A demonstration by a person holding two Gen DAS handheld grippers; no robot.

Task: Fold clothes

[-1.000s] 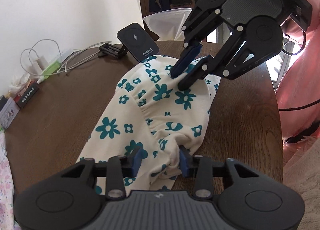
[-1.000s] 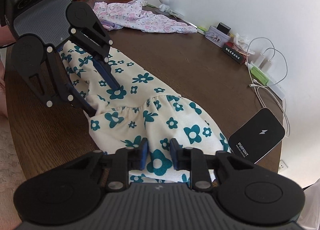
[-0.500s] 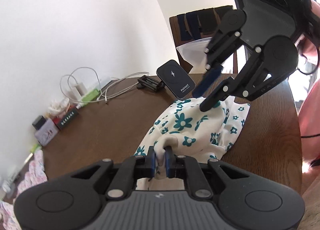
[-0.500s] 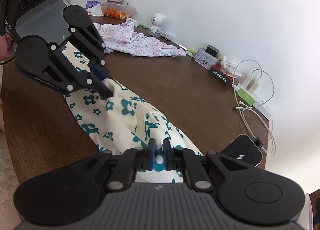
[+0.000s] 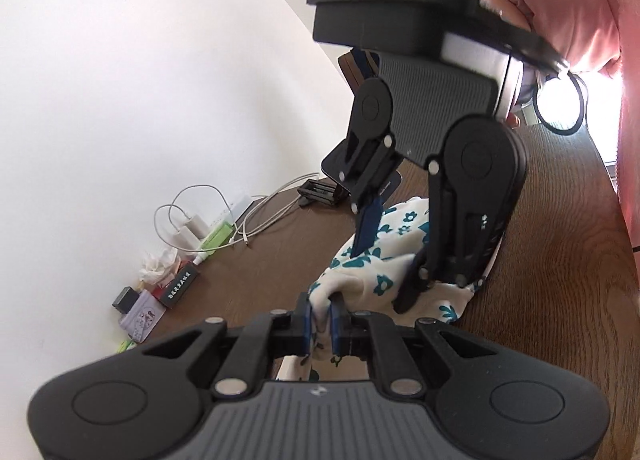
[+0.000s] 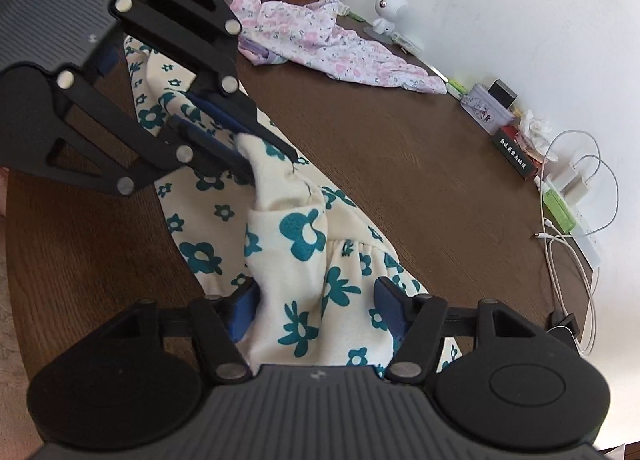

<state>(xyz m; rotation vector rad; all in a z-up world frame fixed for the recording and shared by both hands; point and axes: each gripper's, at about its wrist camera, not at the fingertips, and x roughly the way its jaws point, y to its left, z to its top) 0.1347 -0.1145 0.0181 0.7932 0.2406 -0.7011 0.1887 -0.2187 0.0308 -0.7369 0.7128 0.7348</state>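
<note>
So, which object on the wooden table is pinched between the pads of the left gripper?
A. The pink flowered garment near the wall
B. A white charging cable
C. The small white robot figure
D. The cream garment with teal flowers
D. The left gripper is shut on a bunched fold of the cream garment with teal flowers; the pink garment lies untouched by the wall.

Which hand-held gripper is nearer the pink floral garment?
Left. The left hand-held gripper pinches the teal-flowered garment closer to the pink floral garment; the right hand-held gripper, jaws opening, sits farther back.
</note>
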